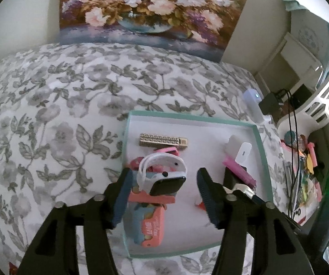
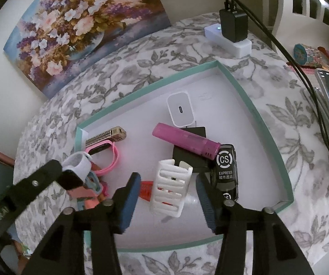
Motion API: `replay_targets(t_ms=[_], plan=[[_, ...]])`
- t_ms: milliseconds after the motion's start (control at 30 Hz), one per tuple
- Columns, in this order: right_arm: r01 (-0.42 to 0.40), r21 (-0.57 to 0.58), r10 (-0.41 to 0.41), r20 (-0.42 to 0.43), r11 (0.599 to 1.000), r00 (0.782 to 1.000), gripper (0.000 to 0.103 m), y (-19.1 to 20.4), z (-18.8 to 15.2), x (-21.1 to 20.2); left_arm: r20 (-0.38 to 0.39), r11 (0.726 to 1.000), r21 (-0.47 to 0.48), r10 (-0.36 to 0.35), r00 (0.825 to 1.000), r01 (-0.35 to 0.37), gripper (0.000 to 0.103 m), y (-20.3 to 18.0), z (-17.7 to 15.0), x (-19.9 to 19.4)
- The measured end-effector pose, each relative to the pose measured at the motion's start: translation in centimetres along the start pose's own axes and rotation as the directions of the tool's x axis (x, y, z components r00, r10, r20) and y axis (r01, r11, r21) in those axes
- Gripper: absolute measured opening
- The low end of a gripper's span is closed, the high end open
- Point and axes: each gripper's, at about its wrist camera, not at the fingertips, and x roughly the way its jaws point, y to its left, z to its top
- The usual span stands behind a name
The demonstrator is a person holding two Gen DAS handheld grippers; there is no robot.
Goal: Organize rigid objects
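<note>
Flowery bedding (image 1: 50,105) holds a teal-edged box lid (image 2: 272,135). 2 grippers hover over it, jaws apart: left gripper (image 1: 162,197) around a white smartwatch (image 1: 164,176), right gripper (image 2: 167,197) around a white slotted case (image 2: 170,190).

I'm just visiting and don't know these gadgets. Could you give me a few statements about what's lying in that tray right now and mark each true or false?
1. The shallow white tray with a teal rim lies on a grey floral cloth. True.
2. The translucent pink tube stands upright. False: it lies on its side, across a flat black item.
3. The right gripper has open jaws around the white slotted plastic case. True.
4. The white-strapped smartwatch lies outside the tray. False: it rests inside, on a coral case, between the left gripper's open jaws.
5. The white charger cube is in the tray. True.
</note>
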Motion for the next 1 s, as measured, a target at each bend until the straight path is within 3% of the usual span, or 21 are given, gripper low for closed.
replay_targets(t_ms=[200, 333, 467, 567, 600, 800, 1000], plan=[[0.026, -0.014, -0.026, 0.006, 1.0, 1.0, 0.069, 0.2, 0.0, 0.0, -0.002, 0.998, -0.04, 0.041, 0.999, -0.041, 0.067, 1.6, 0.1, -0.2], [0.042, -0.032, -0.042, 0.004, 0.999, 0.999, 0.076, 0.5, -0.2, 0.2, -0.012, 0.992, -0.067, 0.108, 0.994, -0.109, 0.069, 3.2, 0.0, -0.2], [0.06, -0.061, -0.059, 0.011, 0.996, 0.998, 0.087, 1.1, -0.4, 0.2, -0.023, 0.978, -0.074, 0.195, 0.981, -0.196, 0.069, 5.0, -0.2, -0.2], [0.071, -0.083, -0.07, 0.017, 0.994, 0.997, 0.089, 1.5, -0.5, 0.2, -0.037, 0.959, -0.075, 0.269, 0.962, -0.272, 0.084, 6.4, -0.5, -0.1], [0.078, -0.093, -0.077, 0.02, 0.993, 0.997, 0.092, 1.8, -0.6, 0.2, -0.038, 0.953, -0.078, 0.291, 0.956, -0.293, 0.085, 6.9, -0.5, -0.1], [0.103, -0.144, -0.097, 0.045, 0.984, 0.994, 0.103, 3.0, -1.1, -0.2, -0.031, 0.932, -0.082, 0.352, 0.935, -0.354, 0.092, 8.9, -1.0, -0.7], [0.125, -0.192, -0.113, 0.072, 0.973, 0.991, 0.103, 4.2, -1.8, -0.5, 0.002, 0.922, -0.069, 0.382, 0.924, -0.381, 0.099, 9.7, -1.2, -1.5]])
